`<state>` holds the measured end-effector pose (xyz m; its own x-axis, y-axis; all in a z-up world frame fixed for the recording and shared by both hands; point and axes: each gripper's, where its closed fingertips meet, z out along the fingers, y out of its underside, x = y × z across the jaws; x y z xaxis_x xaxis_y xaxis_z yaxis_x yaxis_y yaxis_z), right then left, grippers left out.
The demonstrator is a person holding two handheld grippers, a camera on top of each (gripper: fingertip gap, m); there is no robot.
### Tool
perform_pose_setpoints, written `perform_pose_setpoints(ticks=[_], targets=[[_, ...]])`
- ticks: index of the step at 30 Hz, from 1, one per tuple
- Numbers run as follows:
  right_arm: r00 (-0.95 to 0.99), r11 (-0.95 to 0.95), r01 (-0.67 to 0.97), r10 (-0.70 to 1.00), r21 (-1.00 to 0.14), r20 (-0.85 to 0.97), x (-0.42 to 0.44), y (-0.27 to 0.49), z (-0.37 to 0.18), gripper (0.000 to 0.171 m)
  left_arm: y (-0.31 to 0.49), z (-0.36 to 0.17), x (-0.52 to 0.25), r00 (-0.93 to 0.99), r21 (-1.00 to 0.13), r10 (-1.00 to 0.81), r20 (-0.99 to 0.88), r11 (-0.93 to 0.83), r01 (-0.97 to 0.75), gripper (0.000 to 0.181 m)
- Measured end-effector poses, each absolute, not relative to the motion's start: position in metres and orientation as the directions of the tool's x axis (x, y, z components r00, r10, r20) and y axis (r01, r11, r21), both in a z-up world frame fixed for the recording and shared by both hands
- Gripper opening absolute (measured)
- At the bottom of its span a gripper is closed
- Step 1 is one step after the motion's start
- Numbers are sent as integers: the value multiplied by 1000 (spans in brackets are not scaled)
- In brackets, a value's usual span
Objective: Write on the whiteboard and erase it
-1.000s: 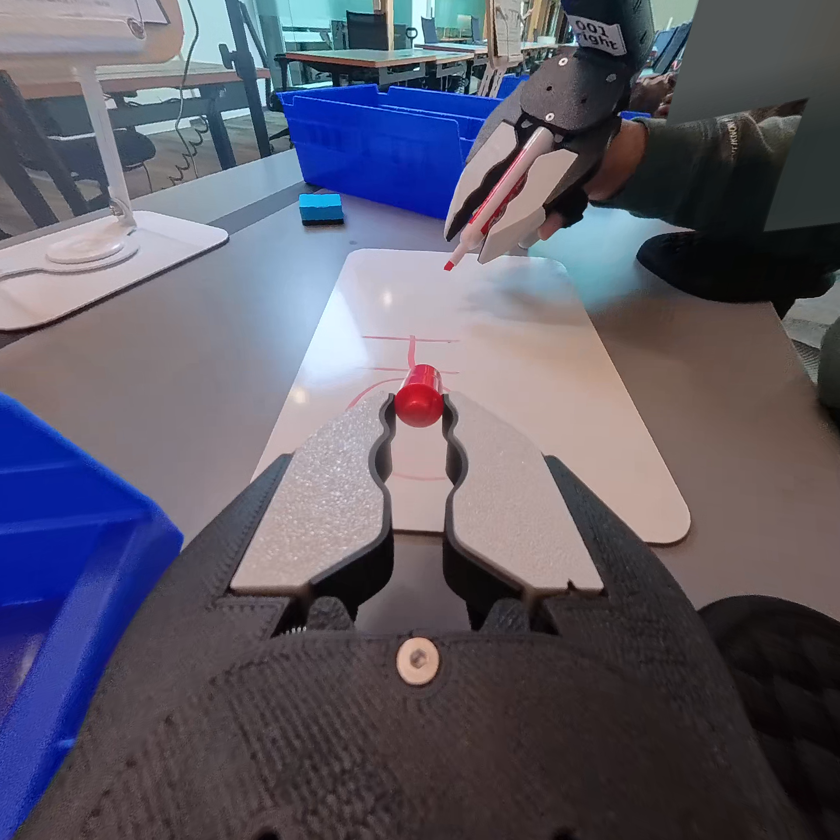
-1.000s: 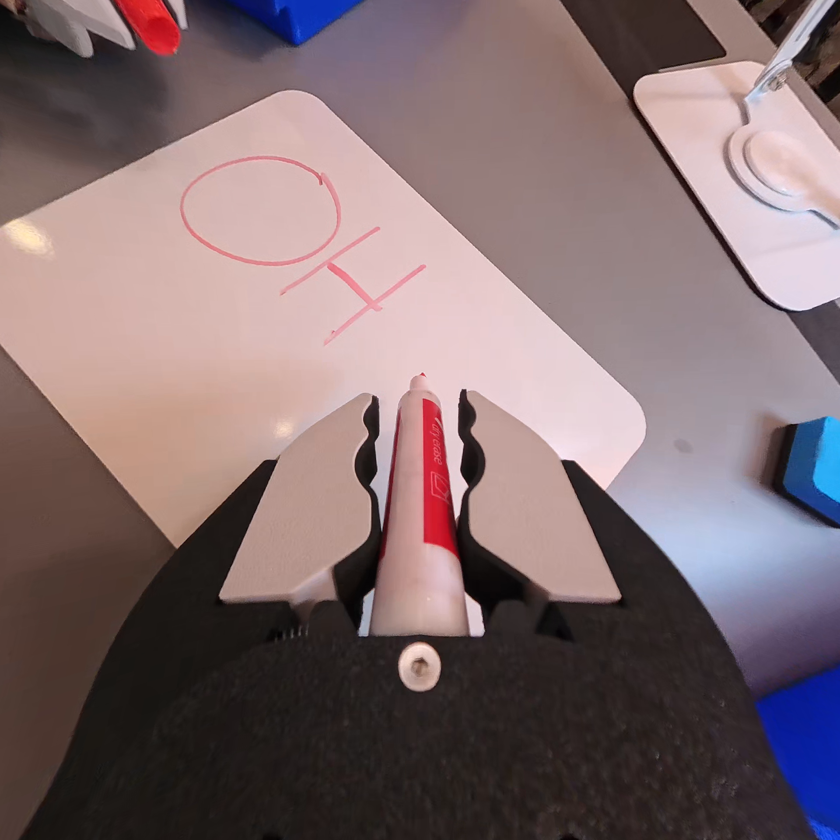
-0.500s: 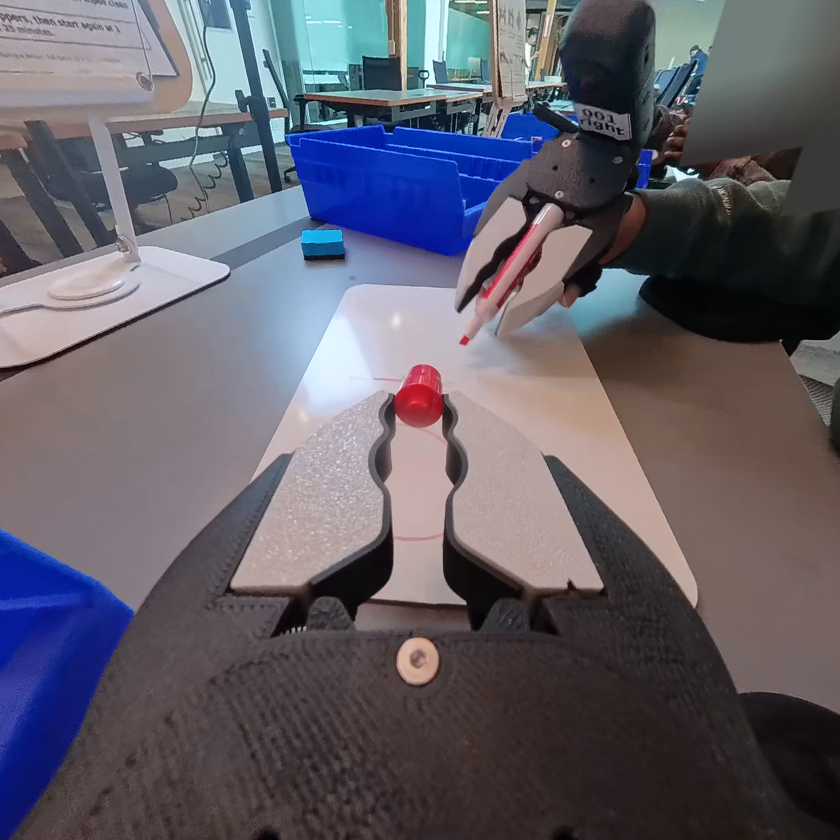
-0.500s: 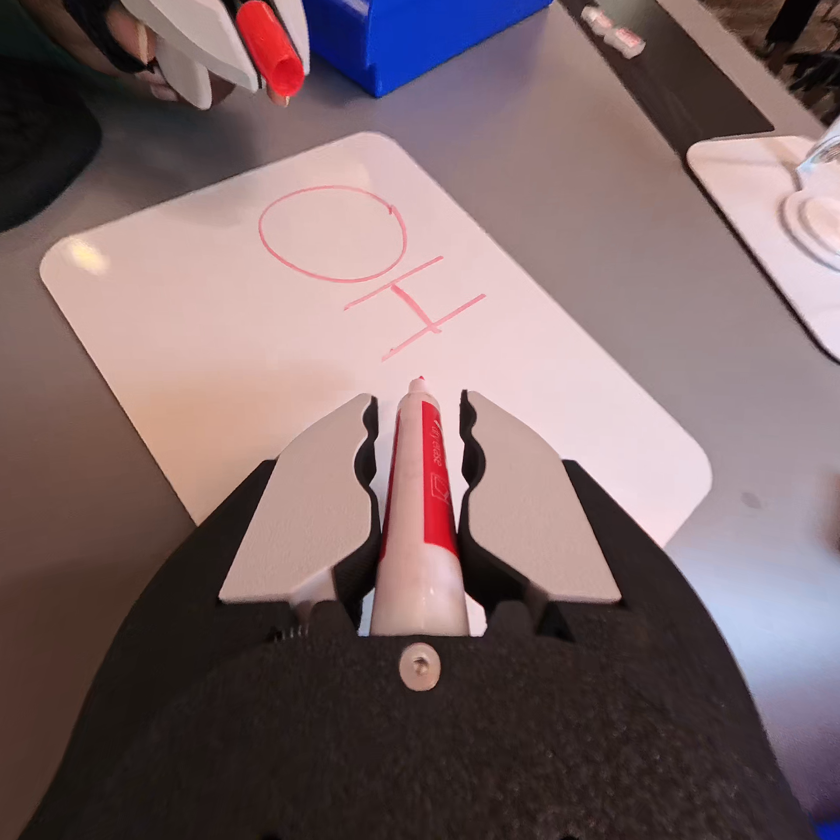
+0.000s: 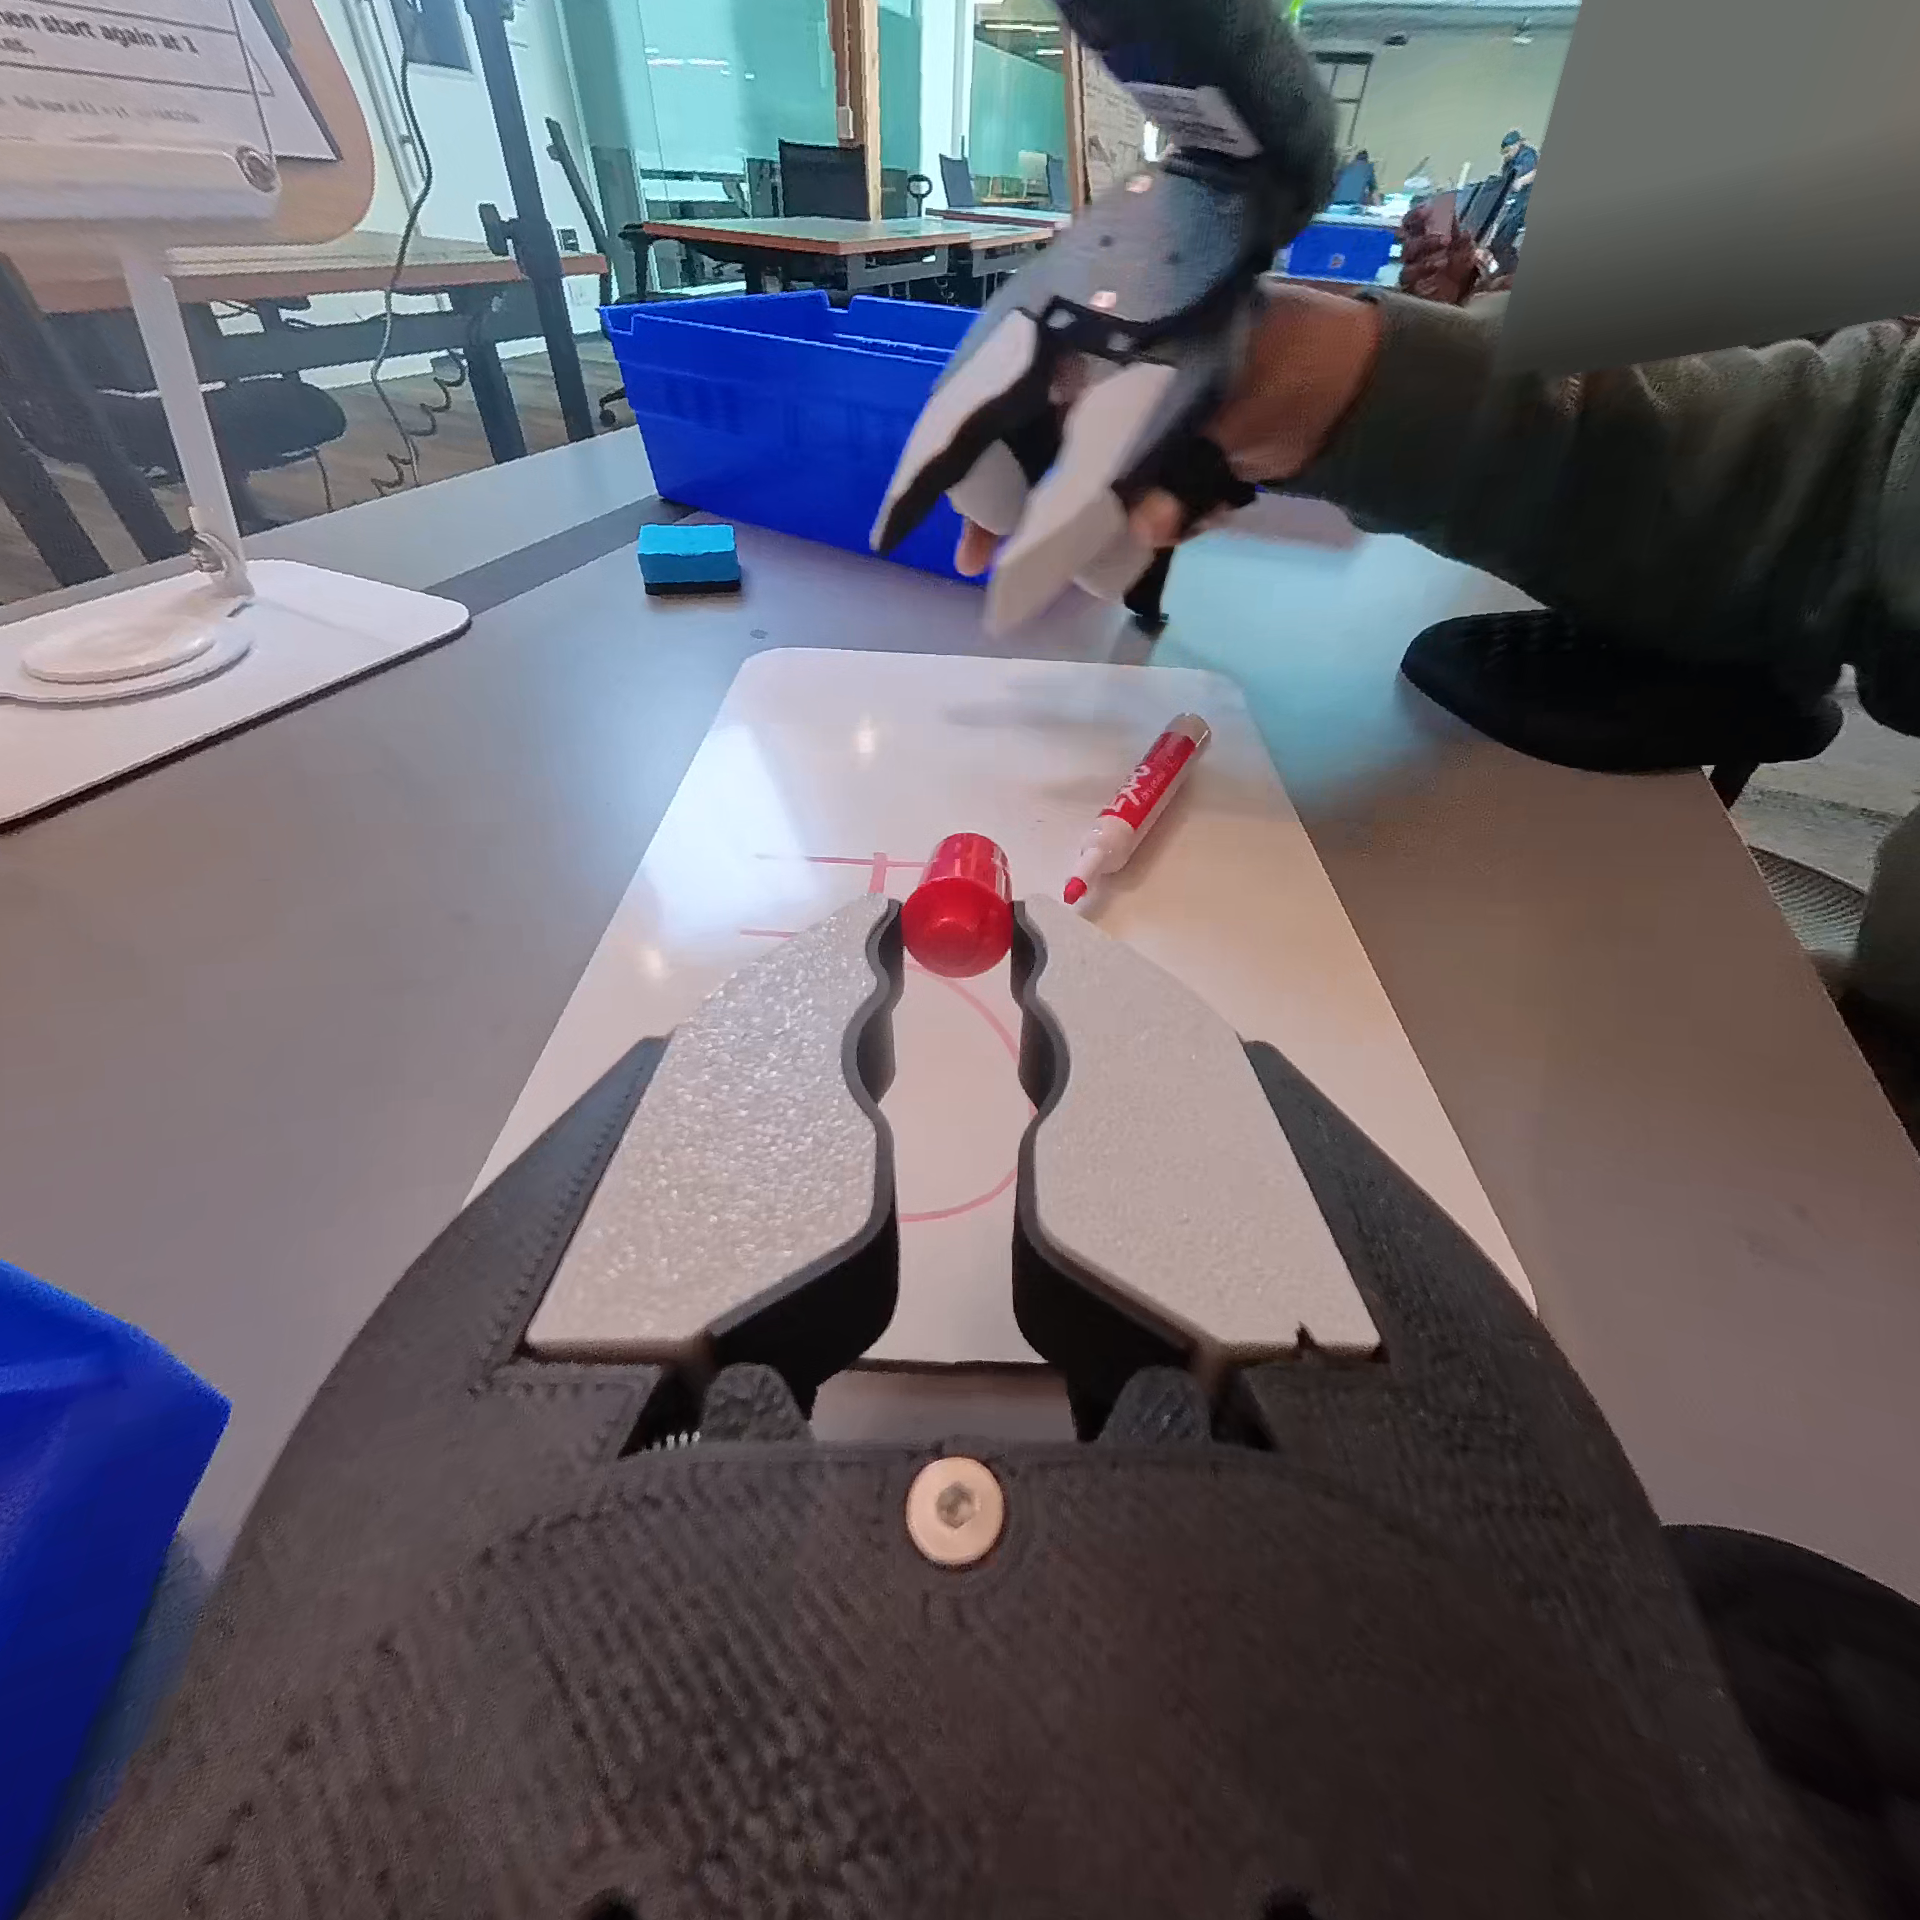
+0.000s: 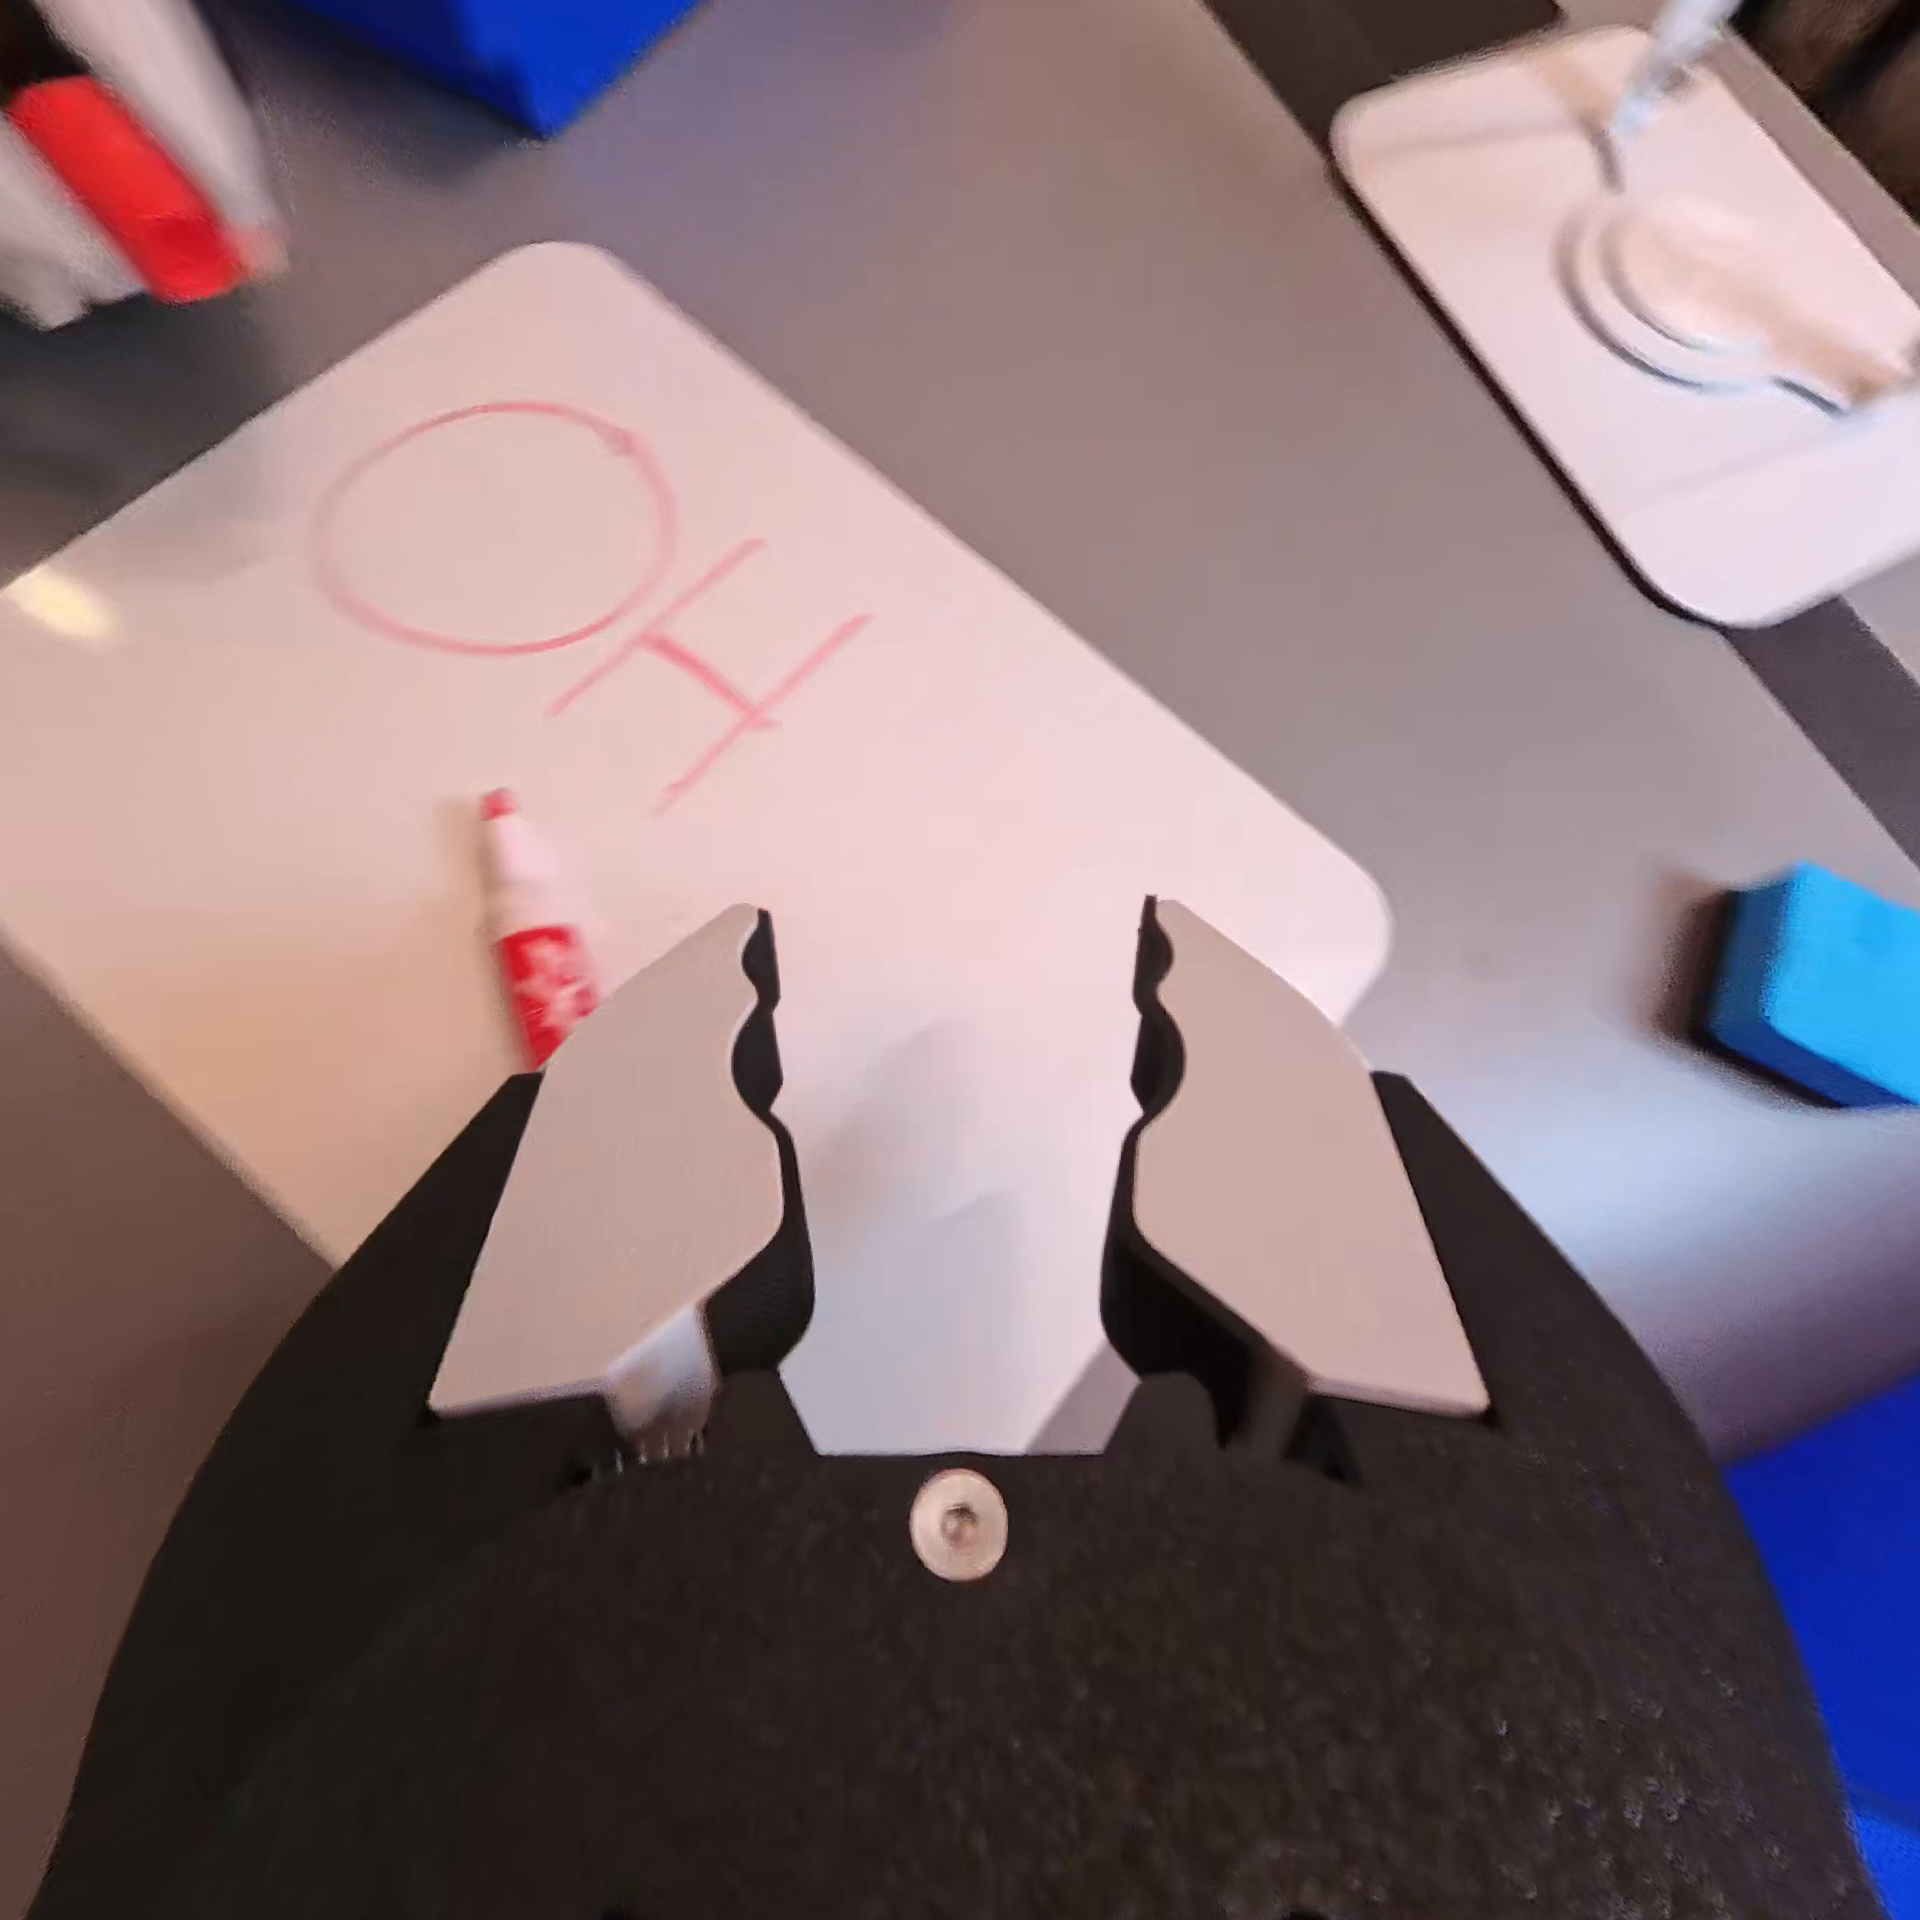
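Right wrist view: right gripper wide open, empty; marker on whiteboard. Left gripper pinches cap. Next: approach eraser squarely.

Beyond the grey table, wood-topped desks, office chairs and glass partitions.

The whiteboard is glossy white with pale red strokes, the marker white with a red band and tip, its cap solid red, the eraser bright blue over black, the table grey, and the far bin deep blue.
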<state>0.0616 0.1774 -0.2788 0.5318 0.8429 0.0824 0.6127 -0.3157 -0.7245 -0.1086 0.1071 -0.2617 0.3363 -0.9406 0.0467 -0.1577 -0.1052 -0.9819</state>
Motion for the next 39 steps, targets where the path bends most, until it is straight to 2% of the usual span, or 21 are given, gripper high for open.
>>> perform_pose_setpoints(ticks=[4,6,10,12,14,15,18,21,25,31,34,36,39], targets=[[769,-507,512,630,-693,108,101,262,-279,70,103,-262,-108,316,-982,-948,38,-94,-163,19],[858,-598,443,499,-668,122,127,304,-287,77,100,-262,-109,310,-982,-950,28,-85,-170,19],[941,-725,327,310,-606,136,169,356,-310,83,97,-261,-114,312,-982,-950,11,-69,-175,19],[949,-756,312,271,-575,159,182,368,-320,83,98,-259,-116,312,-984,-950,18,-73,-165,19],[950,-786,305,293,-538,111,182,368,-332,73,98,-259,-117,305,-984,-952,30,-82,-159,19],[945,-779,309,316,-545,85,178,368,-333,57,98,-260,-117,300,-984,-953,37,-88,-158,19],[884,-700,387,466,-600,26,146,358,-323,55,99,-262,-118,291,-982,-955,53,-104,-161,19],[689,-541,534,724,-650,-35,71,308,-306,55,99,-265,-118,285,-977,-957,53,-108,-182,19],[351,-261,771,935,-581,45,-7,224,-309,55,89,-275,-114,228,-957,-974,1,-67,-281,19],[123,-79,896,990,-436,72,-45,169,-332,54,69,-309,-109,113,-855,-983,-142,65,-515,19],[-18,37,951,998,-308,63,-35,136,-333,54,68,-321,-111,83,-804,-976,-199,115,-583,20],[-18,33,971,998,-236,64,-23,139,-333,54,67,-323,-111,69,-796,-976,-207,127,-592,19],[75,-63,971,996,-231,45,-19,170,-333,55,67,-323,-111,66,-791,-975,-214,133,-597,19]])
